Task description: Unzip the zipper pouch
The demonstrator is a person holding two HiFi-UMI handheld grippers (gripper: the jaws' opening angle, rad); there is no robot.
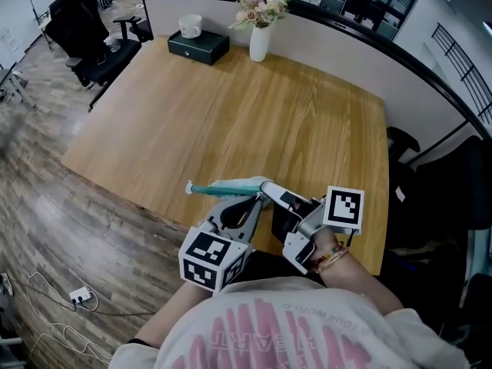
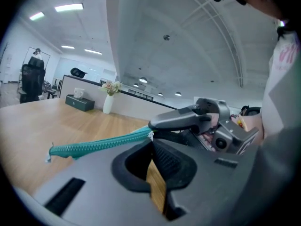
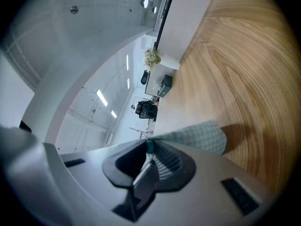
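Head view, pouch: the zipper pouch [image 1: 231,187] is held in the air over the near edge of the tabletop [image 1: 231,114]. It is well apart from the vase [image 1: 260,43], on the person's side of it.
Head view, grippers: the left gripper [image 1: 257,200] and right gripper [image 1: 270,191] meet at one end of the pouch.
Left gripper view, jaws: together, nipping what looks like the pull tab [image 2: 150,135] at the end of the zipper [image 2: 99,145], which stretches off toward the vase [image 2: 108,104].
Right gripper view, jaws: clamped on the pouch's checked fabric [image 3: 202,136].
Handling: light, limp cloth that will likely sag and bunch. Best to grip the fabric close beside the slider and draw the small, slippery tab straight along the teeth.
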